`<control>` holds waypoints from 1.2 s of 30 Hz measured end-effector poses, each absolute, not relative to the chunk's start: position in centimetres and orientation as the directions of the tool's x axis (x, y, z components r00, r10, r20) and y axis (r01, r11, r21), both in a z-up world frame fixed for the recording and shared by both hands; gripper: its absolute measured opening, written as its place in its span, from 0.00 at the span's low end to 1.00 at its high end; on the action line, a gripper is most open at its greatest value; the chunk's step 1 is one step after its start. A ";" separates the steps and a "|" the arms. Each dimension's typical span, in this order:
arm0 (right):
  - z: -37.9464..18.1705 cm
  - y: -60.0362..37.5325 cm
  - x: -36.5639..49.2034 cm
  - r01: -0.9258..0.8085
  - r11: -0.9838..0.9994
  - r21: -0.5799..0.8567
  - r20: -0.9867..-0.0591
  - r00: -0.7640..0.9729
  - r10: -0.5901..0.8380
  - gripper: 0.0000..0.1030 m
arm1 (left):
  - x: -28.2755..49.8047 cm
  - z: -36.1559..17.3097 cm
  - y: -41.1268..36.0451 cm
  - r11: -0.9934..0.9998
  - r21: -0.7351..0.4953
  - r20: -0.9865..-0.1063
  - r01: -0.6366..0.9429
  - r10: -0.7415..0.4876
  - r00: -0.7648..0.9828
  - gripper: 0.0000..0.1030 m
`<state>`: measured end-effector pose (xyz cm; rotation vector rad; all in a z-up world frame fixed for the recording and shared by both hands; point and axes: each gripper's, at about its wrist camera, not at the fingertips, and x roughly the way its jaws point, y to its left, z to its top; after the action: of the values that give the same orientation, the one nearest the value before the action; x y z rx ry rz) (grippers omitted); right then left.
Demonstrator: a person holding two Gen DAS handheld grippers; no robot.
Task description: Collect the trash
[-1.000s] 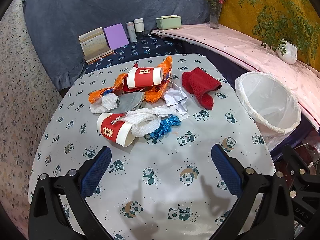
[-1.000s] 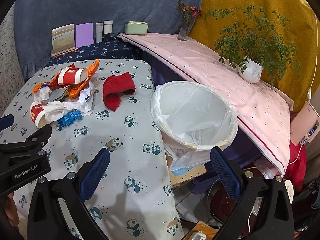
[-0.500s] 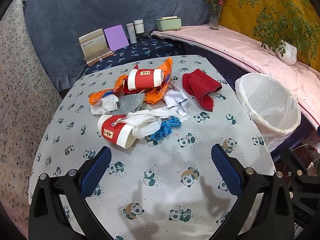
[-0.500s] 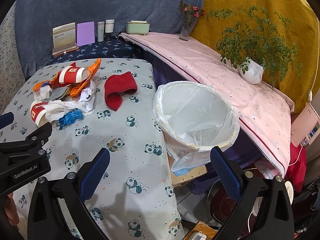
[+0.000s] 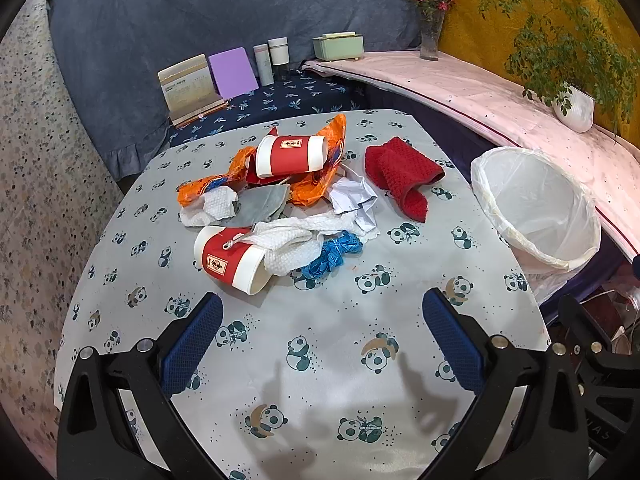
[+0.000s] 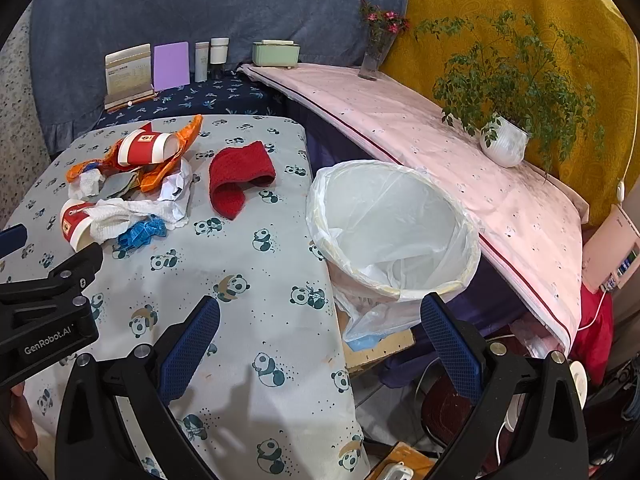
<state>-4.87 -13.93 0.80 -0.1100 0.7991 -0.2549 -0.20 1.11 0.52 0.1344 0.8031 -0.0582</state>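
A heap of trash lies mid-table: a near red paper cup (image 5: 230,260) on its side, a far red cup (image 5: 291,156) on an orange wrapper (image 5: 320,178), white paper towels (image 5: 294,240), crumpled white paper (image 5: 356,200), a blue wad (image 5: 334,254) and a grey piece (image 5: 264,206). A red knitted cloth (image 5: 404,174) lies to the right. The white-lined bin (image 6: 392,228) stands off the table's right edge. My left gripper (image 5: 322,340) hovers open over the near table, short of the near cup. My right gripper (image 6: 320,340) is open above the table's right edge, near the bin.
The panda-print table (image 5: 320,360) is bare in front of the heap. A dark shelf behind holds a card stand (image 5: 190,90), purple card (image 5: 234,70) and bottles (image 5: 272,60). A pink-covered ledge (image 6: 460,152) carries a potted plant (image 6: 506,142), vase and green box. Clutter lies on the floor (image 6: 440,400).
Both views have shifted slightly: the heap sits a little lower and closer in the left wrist view. Nothing on the table moved and both grippers stayed open.
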 end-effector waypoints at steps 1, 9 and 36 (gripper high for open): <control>0.7 -14.0 -4.9 0.185 0.964 -0.192 -0.694 0.669 -0.267 0.93 | -0.2 0.5 1.1 0.990 0.098 -0.720 0.103 -0.001 0.694 0.93; 0.4 -14.0 -5.0 0.187 0.964 -0.192 -0.695 0.667 -0.268 0.93 | -0.2 0.5 1.2 0.990 0.098 -0.721 0.103 -0.001 0.693 0.93; 0.3 -14.2 -5.1 0.191 0.963 -0.193 -0.696 0.665 -0.271 0.93 | -0.2 0.2 1.5 0.990 0.088 -0.714 0.107 -0.012 0.700 0.92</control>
<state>-5.06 -14.15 0.35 -0.1064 0.8026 -0.2614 -0.21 1.47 0.15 0.1264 0.7938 -0.0669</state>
